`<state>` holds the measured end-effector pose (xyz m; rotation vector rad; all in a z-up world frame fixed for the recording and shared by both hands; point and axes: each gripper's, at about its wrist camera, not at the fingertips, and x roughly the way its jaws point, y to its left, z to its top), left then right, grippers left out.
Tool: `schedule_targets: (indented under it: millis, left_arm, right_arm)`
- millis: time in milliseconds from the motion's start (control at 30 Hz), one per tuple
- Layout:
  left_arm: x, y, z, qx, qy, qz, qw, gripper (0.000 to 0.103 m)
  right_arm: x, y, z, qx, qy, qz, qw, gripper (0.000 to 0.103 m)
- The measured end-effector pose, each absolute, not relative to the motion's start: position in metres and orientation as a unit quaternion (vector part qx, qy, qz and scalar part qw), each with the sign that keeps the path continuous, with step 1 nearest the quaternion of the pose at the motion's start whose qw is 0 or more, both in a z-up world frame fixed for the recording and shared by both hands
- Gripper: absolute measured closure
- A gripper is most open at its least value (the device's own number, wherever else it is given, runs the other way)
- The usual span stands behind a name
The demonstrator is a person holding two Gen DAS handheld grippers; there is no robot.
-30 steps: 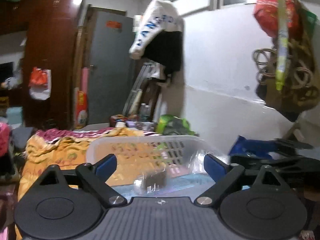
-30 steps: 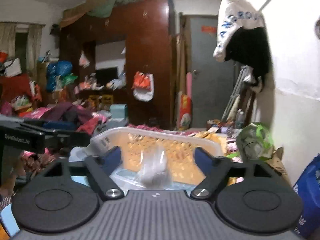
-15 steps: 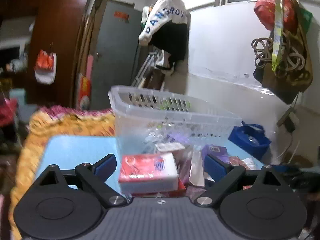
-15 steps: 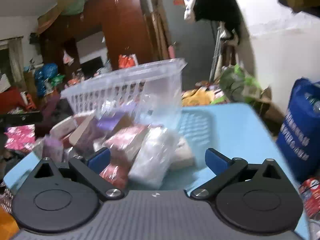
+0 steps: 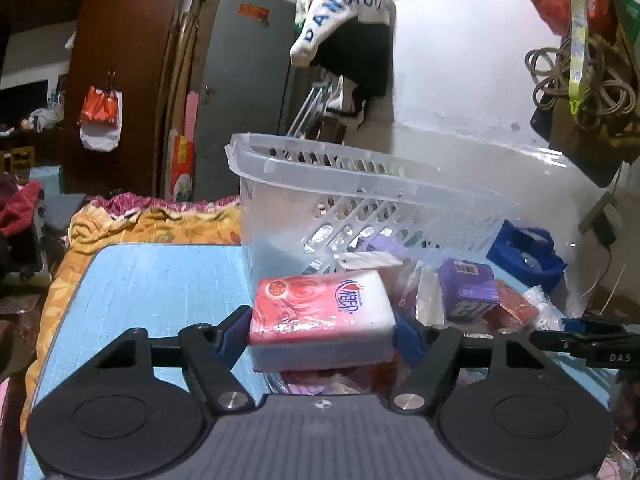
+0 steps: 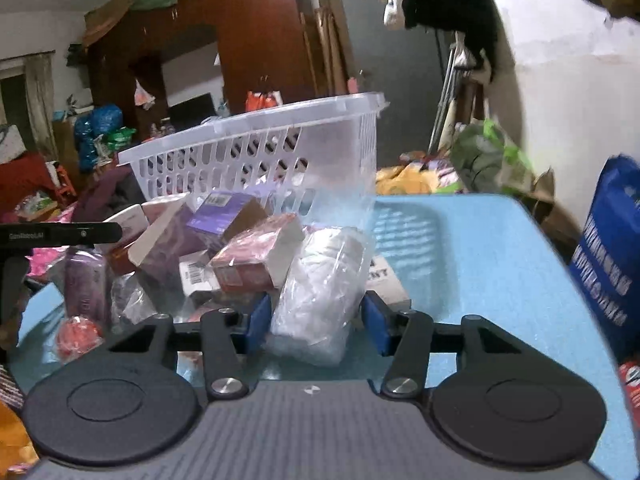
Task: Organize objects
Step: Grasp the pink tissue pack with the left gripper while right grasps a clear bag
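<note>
Tissues, a pink and white pack, sit clamped between the blue pads of the left hand-held gripper, one pad pressed on each end. The left hand-held gripper is level and low over the blue table, pointing toward the far wall. Just beyond the pack a clear basket stands tilted on a heap of goods, its left end down near the table, its right end raised. A purple box lies right of the pack, with a red pack beside it. At the right edge, the other gripper's dark bar shows.

From the right wrist, the right hand-held gripper is also level and low, its pads on either side of a clear bag; the left pad looks to be touching, the right one seems just short, so I cannot tell whether it grips. The bag lies at the near right of the heap. The basket leans over the far side of the heap. A blue bag stands off the table's right edge.
</note>
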<state>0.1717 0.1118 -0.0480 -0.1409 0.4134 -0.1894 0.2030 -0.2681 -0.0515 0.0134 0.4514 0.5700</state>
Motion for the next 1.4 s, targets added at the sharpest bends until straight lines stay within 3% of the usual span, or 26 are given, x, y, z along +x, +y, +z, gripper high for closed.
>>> schedule_targets:
  millis: [1067, 1167, 1400]
  left_arm:
    - [0.150, 0.135, -0.047, -0.143, 0.112, -0.137, 0.974, 0.028]
    - [0.145, 0.135, -0.031, -0.146, 0.102, -0.149, 0.973, 0.028]
    - [0.178, 0.109, 0.065, -0.093, 0.080, -0.150, 0.981, 0.028]
  right_arm:
    - [0.173, -0.284, -0.023, 0.064, 0.149, 0.291, 0.943, 0.054]
    - [0.173, -0.280, -0.006, 0.061, 0.131, 0.293, 0.945, 0.054]
    - [0.205, -0.224, 0.073, -0.008, 0.082, 0.302, 0.950, 0.054]
